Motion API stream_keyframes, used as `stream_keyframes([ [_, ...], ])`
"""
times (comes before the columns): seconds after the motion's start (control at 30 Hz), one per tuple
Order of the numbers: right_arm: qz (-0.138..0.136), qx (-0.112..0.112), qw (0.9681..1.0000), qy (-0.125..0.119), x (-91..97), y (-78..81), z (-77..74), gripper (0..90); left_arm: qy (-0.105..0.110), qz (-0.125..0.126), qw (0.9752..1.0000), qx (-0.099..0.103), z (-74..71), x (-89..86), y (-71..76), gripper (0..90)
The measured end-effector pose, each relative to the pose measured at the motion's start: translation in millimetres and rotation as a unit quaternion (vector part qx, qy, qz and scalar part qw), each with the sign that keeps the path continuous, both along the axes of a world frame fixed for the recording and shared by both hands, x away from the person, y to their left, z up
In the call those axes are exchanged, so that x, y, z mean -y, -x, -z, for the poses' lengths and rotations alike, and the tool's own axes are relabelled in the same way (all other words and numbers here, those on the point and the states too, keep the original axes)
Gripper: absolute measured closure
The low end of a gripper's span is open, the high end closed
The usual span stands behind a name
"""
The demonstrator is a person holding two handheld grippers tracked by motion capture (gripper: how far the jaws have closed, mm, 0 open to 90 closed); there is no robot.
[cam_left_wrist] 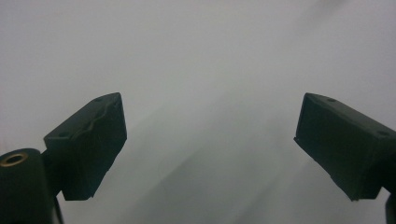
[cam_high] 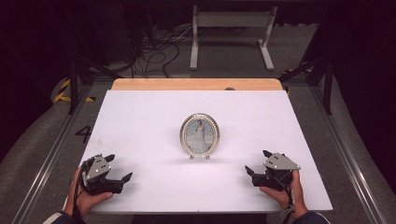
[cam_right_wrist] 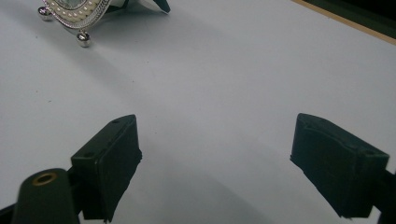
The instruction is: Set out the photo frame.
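In the middle of the white table (cam_high: 140, 116) stood the little oval picture frame (cam_high: 200, 135), upright on its small ball feet, with its long side going up and down and its face turned toward me. My left gripper (cam_high: 117, 169) sat at the near left of the table and my right gripper (cam_high: 256, 162) at the near right, both well apart from the frame. Both had their jaws spread wide with nothing between them. From the right gripper view, the frame (cam_right_wrist: 77, 14) lay ahead and off to the left. I thought the right gripper looked a bit nearer, so it would likely reach first.
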State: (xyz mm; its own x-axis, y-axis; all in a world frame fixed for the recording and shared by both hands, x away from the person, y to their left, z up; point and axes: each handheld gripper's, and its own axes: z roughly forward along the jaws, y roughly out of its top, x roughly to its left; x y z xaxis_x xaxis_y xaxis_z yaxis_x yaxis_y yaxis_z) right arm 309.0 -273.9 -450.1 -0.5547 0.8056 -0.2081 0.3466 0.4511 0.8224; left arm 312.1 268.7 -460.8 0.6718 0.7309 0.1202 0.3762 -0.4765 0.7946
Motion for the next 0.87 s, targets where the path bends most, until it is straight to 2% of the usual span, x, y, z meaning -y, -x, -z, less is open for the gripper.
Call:
stream_keyframes([
  [0.87, 0.006, 0.002, 1.0000, 0.000, 2.2, 1.1, -0.2, 15.1, 0.005, 0.004, 1.0000, -0.002, 0.3, 2.8, -4.5, 9.2],
])
